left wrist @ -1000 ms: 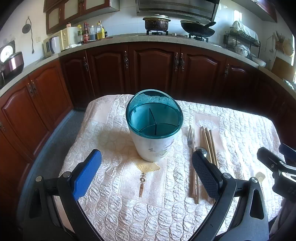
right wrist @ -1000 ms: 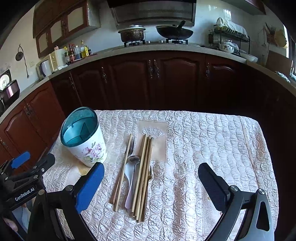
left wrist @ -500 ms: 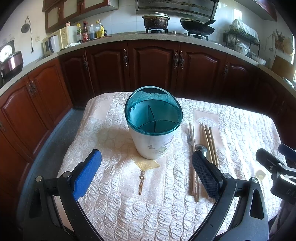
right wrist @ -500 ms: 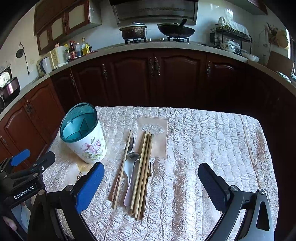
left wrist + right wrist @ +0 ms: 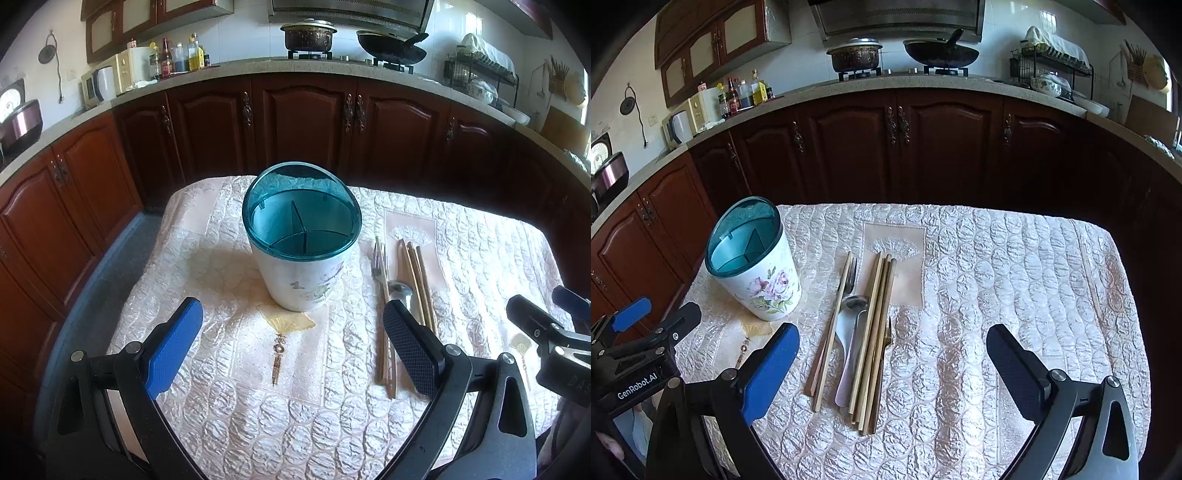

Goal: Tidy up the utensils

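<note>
Hovering with both my left gripper (image 5: 291,343) and right gripper (image 5: 892,360) spread wide and empty, I risk scattering the bundled utensils (image 5: 858,332) lying just right of the holder (image 5: 753,260) or snatching several together.

— Where is open cloth?
— At three o'clock of the utensil pile (image 5: 862,336), the tablecloth (image 5: 1015,266) lies bare.
— Obstacles?
— The holder (image 5: 757,262) at nine o'clock.
</note>
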`<state>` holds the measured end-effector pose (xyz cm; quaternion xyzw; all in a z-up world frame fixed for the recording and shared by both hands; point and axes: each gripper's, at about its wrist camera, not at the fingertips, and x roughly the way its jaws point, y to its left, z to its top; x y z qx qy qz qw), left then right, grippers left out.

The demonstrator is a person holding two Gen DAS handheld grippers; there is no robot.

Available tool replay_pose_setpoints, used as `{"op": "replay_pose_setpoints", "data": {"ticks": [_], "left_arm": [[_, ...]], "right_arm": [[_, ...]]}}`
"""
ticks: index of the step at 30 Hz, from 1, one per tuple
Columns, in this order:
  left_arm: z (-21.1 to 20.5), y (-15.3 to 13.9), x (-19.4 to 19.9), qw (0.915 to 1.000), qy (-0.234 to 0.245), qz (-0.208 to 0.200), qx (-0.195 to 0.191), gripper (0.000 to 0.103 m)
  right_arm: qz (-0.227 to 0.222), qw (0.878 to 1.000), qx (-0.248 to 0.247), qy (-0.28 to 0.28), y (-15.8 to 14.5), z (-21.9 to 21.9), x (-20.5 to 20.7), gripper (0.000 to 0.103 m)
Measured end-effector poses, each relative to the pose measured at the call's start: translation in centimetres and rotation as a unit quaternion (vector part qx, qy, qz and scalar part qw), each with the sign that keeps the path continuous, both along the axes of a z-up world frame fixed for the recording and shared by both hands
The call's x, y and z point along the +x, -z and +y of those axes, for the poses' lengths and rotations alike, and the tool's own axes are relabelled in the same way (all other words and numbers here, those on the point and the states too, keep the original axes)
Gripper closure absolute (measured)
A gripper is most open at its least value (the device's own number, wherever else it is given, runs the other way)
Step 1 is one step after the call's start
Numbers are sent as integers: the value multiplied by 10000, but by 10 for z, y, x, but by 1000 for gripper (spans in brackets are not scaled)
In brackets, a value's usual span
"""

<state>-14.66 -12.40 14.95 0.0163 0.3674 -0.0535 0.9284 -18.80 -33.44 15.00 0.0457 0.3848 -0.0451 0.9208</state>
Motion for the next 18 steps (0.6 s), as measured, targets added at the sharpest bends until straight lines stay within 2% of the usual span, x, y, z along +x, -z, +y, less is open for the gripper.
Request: {"op": "replay_pose_setpoints", "data": {"ticks": [18], "left_arm": [[-3,7,4,9999,22,113,8,4]], "right_arm": [[240,9997,-50,-36,10,-2,5,1]]}}
